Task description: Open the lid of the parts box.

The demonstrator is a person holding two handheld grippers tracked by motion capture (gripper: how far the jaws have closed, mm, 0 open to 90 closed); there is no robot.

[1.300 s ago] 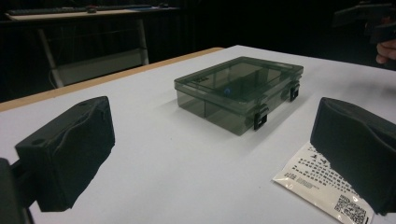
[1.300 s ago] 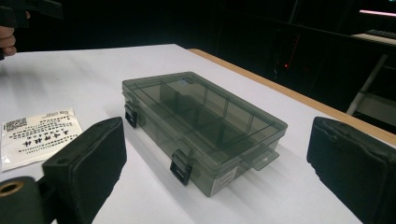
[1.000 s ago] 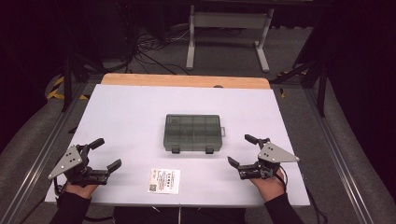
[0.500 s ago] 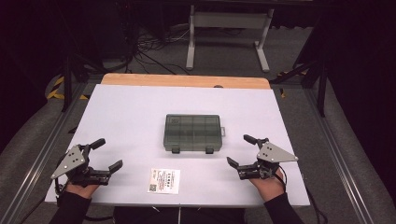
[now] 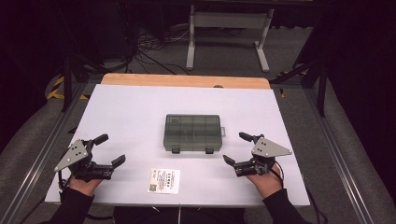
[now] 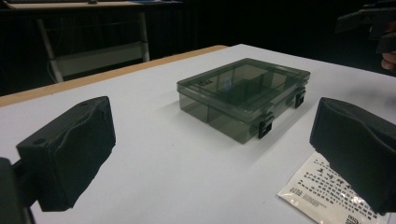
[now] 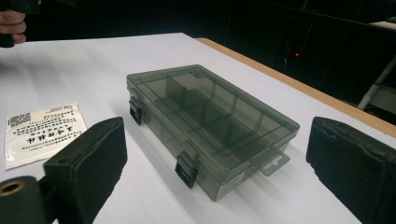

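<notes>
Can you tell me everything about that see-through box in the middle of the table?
The box is flat and rectangular, made of what looks like smoky grey see-through plastic. Its lid is shut, held by two dark latches on the side facing the person. Through the lid you can see dividers splitting it into small compartments, which look empty. A small hang tab sticks out of one short end. It lies flat near the middle of the white table, and nothing touches it except the table.

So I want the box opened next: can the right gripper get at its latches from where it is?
Probably yes. The right gripper is open, the box lies apart from it, and both latches face the person's side with bare table between.
</notes>
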